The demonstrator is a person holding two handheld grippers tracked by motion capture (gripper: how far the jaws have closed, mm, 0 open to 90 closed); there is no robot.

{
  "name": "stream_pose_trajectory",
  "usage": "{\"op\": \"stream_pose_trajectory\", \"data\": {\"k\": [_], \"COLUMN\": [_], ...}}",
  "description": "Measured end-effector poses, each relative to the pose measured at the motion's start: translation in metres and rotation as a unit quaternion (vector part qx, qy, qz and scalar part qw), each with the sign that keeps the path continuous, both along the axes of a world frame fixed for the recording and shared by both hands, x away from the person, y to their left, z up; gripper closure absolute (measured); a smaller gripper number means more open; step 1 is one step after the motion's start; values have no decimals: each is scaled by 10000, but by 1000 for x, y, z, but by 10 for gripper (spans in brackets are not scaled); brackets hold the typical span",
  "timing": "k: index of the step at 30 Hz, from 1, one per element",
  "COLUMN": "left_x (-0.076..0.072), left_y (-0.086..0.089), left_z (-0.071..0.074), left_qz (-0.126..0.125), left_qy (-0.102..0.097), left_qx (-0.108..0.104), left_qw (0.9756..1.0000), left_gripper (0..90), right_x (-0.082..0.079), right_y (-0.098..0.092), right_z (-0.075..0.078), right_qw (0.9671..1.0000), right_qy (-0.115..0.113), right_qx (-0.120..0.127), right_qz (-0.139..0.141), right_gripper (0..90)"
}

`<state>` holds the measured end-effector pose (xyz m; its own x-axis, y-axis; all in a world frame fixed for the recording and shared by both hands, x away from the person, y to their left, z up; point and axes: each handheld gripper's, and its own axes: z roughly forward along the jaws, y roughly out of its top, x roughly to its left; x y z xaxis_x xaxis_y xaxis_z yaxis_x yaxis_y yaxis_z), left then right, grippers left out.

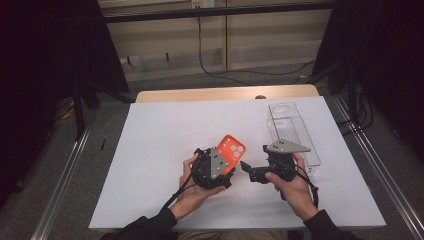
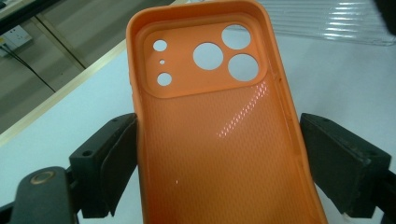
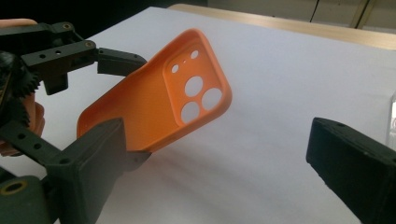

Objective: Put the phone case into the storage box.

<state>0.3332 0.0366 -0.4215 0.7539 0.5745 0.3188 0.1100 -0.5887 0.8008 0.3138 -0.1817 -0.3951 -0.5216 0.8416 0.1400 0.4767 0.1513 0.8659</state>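
While clamped by its long edges in the left gripper (image 1: 216,167), holds the orange phone case (image 1: 231,150) tilted above mid-table, hollow side exposed; right gripper (image 1: 248,169) gapes empty just right, seemingly awaiting handover.

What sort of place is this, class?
Probably a lab recording bench: a white-covered table, handheld black grippers, left and right, an orange phone case, and loose wall cables.
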Motion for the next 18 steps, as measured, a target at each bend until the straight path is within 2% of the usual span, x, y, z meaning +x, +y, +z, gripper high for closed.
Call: {"op": "stream_pose_trajectory", "data": {"k": [5, 10, 14, 18], "left_x": [-2, -4, -6, -8], "left_y": [-1, -1, -1, -2], "left_z": [1, 2, 3, 3], "left_qz": [-10, 1, -24, -27], "left_qy": [-53, -110, -126, -174], "left_qx": [-9, -23, -39, -59], "left_qw": [10000, 9999, 9999, 9998], "left_gripper": [142, 142, 142, 142], "right_x": [6, 9, 11, 13], "right_y": [3, 7, 9, 9], "right_z": [0, 3, 6, 7], "right_qw": [9997, 9996, 9993, 9988], "right_qy": [209, 236, 354, 471], "right_qx": [-83, -129, -38, 24], "right_qz": [-28, -13, -100, -143], "right_gripper": [83, 94, 117, 194]}}
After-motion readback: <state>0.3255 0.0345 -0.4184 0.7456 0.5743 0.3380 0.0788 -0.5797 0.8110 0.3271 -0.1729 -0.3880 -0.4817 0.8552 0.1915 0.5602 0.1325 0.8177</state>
